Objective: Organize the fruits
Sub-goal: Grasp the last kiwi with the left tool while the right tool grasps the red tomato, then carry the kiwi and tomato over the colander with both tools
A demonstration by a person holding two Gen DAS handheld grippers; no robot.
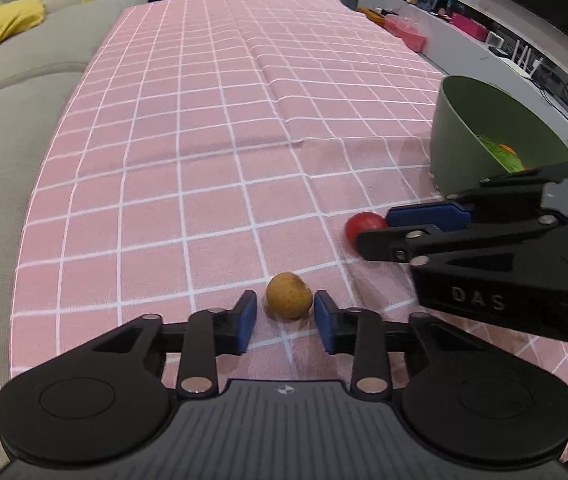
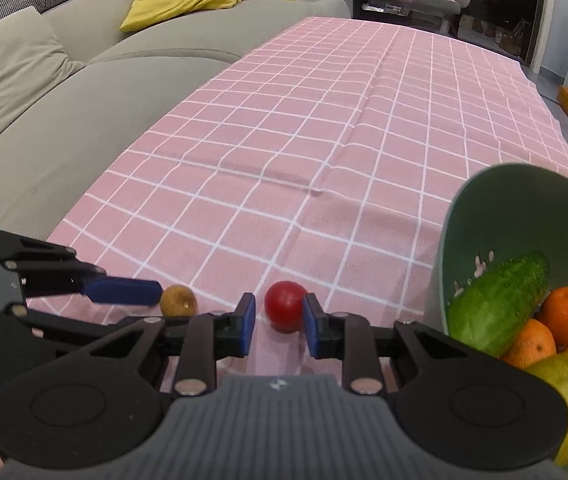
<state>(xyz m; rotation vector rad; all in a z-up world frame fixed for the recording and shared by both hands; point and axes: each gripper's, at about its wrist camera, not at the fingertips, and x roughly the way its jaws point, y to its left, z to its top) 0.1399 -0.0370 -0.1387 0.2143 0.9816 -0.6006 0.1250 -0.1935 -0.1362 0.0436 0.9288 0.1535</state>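
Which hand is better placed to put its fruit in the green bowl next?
Right. The right gripper brackets the red tomato right beside the green bowl; the left gripper, around the small brown fruit, sits farther from the bowl.
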